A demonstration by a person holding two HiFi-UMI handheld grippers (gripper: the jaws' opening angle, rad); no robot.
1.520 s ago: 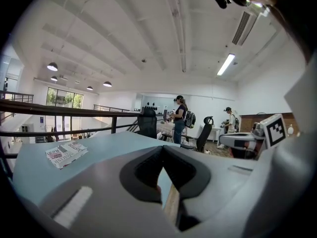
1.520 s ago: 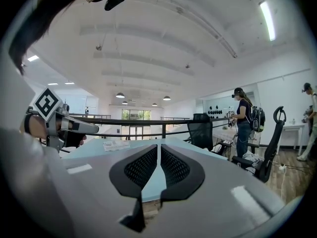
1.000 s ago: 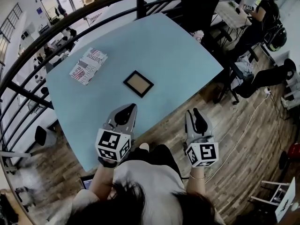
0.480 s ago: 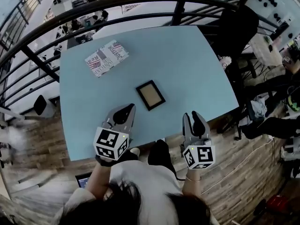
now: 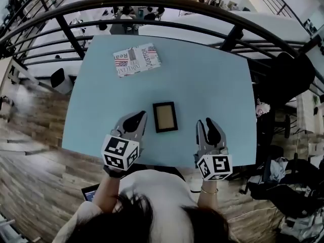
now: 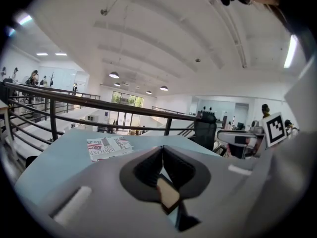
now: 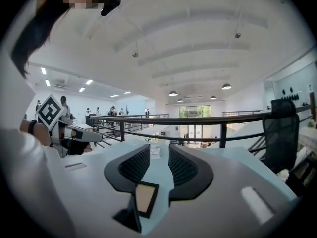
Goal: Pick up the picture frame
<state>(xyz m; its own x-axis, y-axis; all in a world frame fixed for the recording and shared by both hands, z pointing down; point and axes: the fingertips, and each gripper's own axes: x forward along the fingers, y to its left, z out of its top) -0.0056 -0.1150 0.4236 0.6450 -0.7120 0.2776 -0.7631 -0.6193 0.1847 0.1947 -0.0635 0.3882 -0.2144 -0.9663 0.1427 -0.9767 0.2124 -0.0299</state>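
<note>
We record the picture frame [image 5: 165,116] flat on the desk [image 5: 207,75], ungrasped, between the left claw [image 5: 138,117], jaws together, and the right claw [image 5: 208,123], jaws just parted and empty; grasp and lift remain.

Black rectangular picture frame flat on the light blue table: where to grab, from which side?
Probably the near short rim of the black rectangular picture frame, coming in low from the person's side with the right gripper, whose empty jaws have just been opening; the left gripper is shut. It lies flat on the light blue table, long sides pointing away, so that rim faces the grippers.
</note>
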